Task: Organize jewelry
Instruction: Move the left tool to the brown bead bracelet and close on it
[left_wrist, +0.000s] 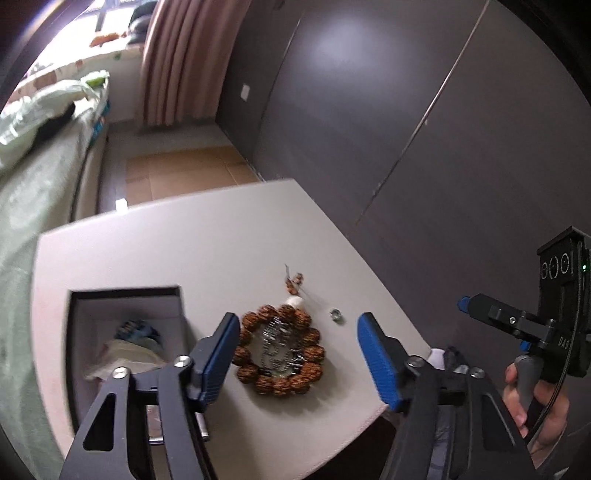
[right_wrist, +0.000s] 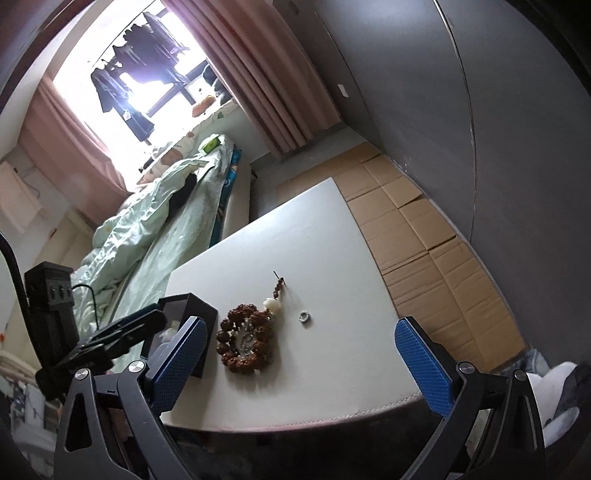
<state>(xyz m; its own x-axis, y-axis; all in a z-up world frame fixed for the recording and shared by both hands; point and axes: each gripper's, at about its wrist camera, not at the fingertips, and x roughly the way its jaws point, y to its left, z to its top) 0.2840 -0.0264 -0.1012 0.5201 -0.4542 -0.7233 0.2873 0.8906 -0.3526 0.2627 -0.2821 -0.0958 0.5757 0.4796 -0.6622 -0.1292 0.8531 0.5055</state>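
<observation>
A brown bead bracelet (left_wrist: 317, 338) with a white bead and tassel lies on the white table (left_wrist: 207, 240), a silver chain (left_wrist: 279, 345) coiled inside it. A small silver ring (left_wrist: 336, 314) lies to its right. An open black jewelry box (left_wrist: 125, 295) with cloth and a blue item inside stands at the left. My left gripper (left_wrist: 299, 356) is open, hovering above the bracelet. My right gripper (right_wrist: 308, 363) is open and empty over the table's near edge; the bracelet (right_wrist: 246, 339), ring (right_wrist: 304, 316) and box (right_wrist: 192, 306) show ahead of it.
A bed with green bedding (right_wrist: 147, 229) stands left of the table. Flattened cardboard (right_wrist: 417, 236) covers the floor on the right, next to a dark wardrobe wall (left_wrist: 406, 110). Pink curtains (right_wrist: 266, 85) hang by the window.
</observation>
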